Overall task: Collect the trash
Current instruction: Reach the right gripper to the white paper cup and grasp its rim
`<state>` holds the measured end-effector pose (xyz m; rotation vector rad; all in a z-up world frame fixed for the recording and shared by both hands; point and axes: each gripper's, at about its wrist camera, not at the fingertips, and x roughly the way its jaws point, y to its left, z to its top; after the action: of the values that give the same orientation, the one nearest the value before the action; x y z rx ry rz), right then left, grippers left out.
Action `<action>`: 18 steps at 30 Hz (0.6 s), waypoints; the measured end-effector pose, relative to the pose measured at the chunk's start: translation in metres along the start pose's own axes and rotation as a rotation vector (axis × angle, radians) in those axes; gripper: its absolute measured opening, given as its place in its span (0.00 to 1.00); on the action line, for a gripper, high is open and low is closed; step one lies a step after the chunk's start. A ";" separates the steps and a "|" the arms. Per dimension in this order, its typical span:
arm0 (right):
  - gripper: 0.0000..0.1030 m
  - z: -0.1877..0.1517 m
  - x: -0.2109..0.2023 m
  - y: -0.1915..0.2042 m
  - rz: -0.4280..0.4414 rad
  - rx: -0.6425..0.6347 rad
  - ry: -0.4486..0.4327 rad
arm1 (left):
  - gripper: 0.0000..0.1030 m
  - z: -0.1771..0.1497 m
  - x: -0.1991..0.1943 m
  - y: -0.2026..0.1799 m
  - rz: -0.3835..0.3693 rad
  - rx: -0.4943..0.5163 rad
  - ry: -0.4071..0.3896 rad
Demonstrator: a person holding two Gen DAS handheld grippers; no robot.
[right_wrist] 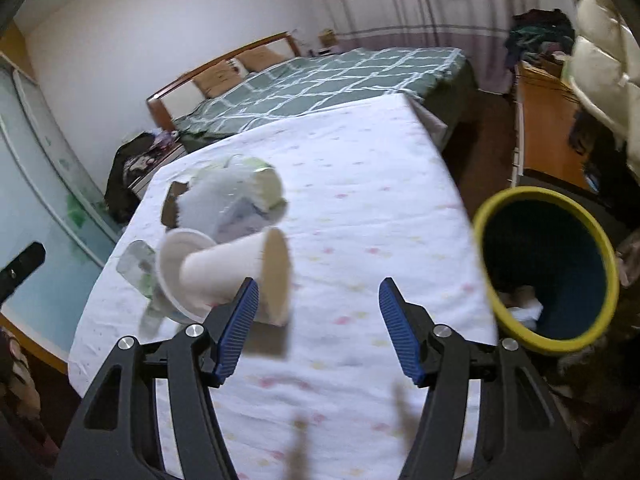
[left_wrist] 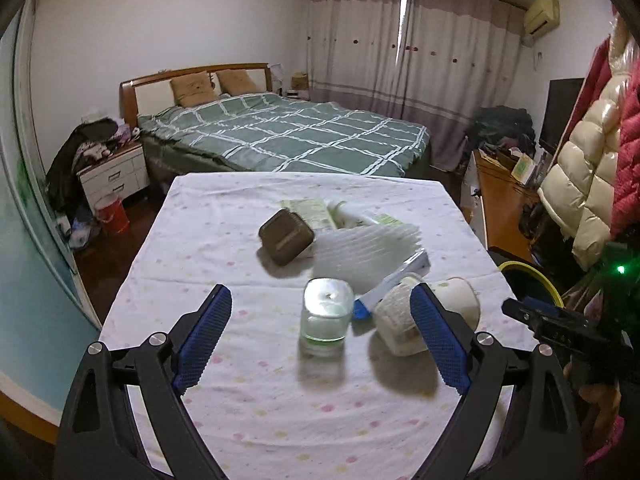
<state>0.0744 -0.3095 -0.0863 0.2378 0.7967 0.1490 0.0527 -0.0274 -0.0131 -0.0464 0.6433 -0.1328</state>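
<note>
Left gripper [left_wrist: 320, 332] hovered with fingers spread wide and empty above the dotted white tablecloth [left_wrist: 224, 240], a clear glass jar [left_wrist: 326, 312] at frame centre between them. Right gripper [right_wrist: 316, 320] was likewise wide and empty; a tipped white paper cup [right_wrist: 236, 268] lay at centre left, touching its left finger [right_wrist: 240, 320]. A yellow-rimmed dark bin [right_wrist: 548, 268] stood off the table at frame right.

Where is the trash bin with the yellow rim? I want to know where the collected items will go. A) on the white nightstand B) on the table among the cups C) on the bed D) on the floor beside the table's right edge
D: the right wrist view shows the yellow-rimmed bin standing below and beside the right edge of the table, with some pale trash already inside.
</note>
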 end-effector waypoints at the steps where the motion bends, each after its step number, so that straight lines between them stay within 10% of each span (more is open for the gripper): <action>1: 0.58 0.002 0.004 0.005 0.008 -0.006 0.007 | 0.87 -0.002 0.000 0.004 0.000 -0.002 0.000; 12: 0.57 0.006 0.048 0.025 0.093 -0.016 0.112 | 0.87 -0.011 0.008 -0.006 -0.008 0.012 0.009; 18: 0.26 0.006 0.044 0.026 0.174 -0.006 0.127 | 0.87 -0.009 0.011 -0.009 -0.009 0.014 0.016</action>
<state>0.1078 -0.2758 -0.1056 0.2939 0.9015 0.3332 0.0551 -0.0383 -0.0265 -0.0343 0.6578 -0.1465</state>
